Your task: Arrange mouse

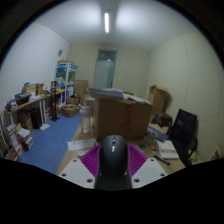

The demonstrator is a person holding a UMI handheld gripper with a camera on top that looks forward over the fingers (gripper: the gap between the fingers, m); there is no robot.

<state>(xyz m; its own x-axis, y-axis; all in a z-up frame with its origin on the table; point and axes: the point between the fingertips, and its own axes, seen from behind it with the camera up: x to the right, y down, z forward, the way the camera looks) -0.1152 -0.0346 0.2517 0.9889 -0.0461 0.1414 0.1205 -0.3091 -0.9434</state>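
Mouse (113, 152) pinched btwn 2 pads (92, 160), gripper (113, 165) clamped; long axis runs fwd along fingers.

From my feed, the mouse (113, 152) reads glossy black with a pale sheen across its back. My claw (113, 166) shows magenta pads (92, 160) striped with dark lines, on white fingers. The floor (50, 143) is blue. The walls (35, 60) are off-white, the door (106, 70) pale blue-grey. Cardboard boxes (120, 112) are brown. The office chair (183, 132) is black. The ceiling light (106, 21) glows white.
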